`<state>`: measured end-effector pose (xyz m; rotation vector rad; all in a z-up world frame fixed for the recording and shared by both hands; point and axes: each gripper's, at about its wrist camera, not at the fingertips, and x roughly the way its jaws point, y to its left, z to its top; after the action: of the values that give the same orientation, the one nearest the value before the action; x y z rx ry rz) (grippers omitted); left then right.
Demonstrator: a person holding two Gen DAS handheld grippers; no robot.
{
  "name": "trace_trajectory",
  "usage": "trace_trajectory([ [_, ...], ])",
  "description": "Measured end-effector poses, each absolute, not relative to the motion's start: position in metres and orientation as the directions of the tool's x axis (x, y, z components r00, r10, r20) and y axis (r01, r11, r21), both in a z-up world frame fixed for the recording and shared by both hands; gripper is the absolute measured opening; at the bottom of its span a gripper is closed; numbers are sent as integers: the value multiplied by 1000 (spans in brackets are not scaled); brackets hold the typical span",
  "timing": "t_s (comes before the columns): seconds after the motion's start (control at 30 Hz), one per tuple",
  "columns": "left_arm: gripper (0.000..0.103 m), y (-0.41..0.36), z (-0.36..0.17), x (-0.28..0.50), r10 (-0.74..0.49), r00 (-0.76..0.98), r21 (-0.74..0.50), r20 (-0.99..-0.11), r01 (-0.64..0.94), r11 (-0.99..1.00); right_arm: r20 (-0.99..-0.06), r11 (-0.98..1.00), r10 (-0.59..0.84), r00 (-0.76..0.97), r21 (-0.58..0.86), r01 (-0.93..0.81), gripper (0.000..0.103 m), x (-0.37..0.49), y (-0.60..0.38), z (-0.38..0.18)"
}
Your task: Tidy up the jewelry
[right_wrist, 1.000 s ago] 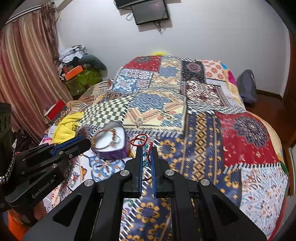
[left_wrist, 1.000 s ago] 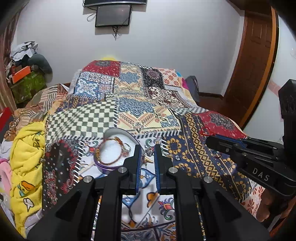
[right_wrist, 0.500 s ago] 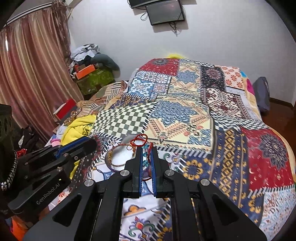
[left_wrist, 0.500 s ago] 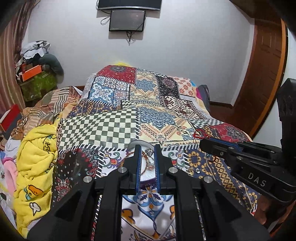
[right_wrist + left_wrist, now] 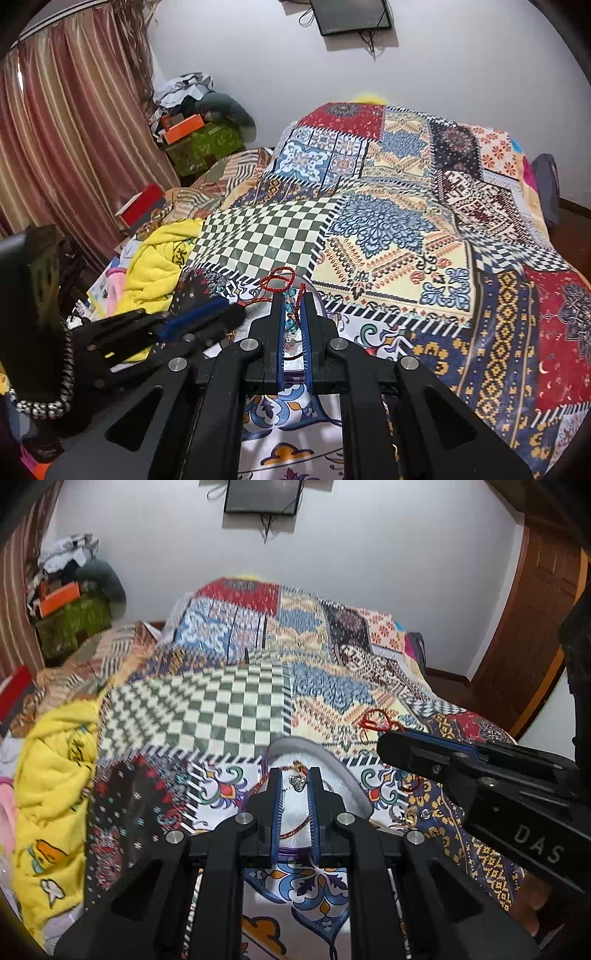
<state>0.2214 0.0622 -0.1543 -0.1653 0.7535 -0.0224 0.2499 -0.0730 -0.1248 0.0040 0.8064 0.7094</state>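
A white-lined heart-shaped jewelry box sits on the patchwork bedspread. A braided bracelet lies inside it. My left gripper hovers over the box, jaws nearly closed around a small silver heart pendant on a thin chain. My right gripper is shut on a red cord bracelet with blue beads. It holds the bracelet just above the box, to the right of the left gripper. The right gripper and its red cord show in the left wrist view.
Small loose jewelry pieces lie on the bedspread right of the box. A yellow garment lies at the bed's left edge. Boxes and clothes pile in the far left corner by a curtain. A wooden door stands right.
Both grippers have moved forward and left toward the box. The left gripper now sits over the box with the pendant; the right brought the red bracelet over the box edge.
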Motion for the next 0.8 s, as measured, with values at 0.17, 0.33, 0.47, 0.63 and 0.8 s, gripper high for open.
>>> trace_trajectory([
  [0.17, 12, 67, -168, 229, -106, 702, -187, -704, -39, 982, -676, 763, 585, 447, 273, -586, 7, 257, -66, -134],
  [0.33, 12, 70, -171, 228, -108, 697, -186, -709, -38, 982, -685, 763, 583, 436, 277, -585, 7, 261, -65, -138],
  [0.47, 14, 73, -168, 225, -78, 699, -162, -711, -54, 985, -687, 758, 584, 432, 271, -593, 7, 260, -61, -138],
  [0.63, 32, 81, -160, 215, -14, 723, -119, -691, -94, 988, -698, 749, 581, 419, 258, -610, 7, 259, -52, -141],
  [0.8, 32, 88, -156, 211, 2, 726, -112, -688, -109, 988, -710, 736, 582, 397, 251, -629, 7, 257, -44, -144],
])
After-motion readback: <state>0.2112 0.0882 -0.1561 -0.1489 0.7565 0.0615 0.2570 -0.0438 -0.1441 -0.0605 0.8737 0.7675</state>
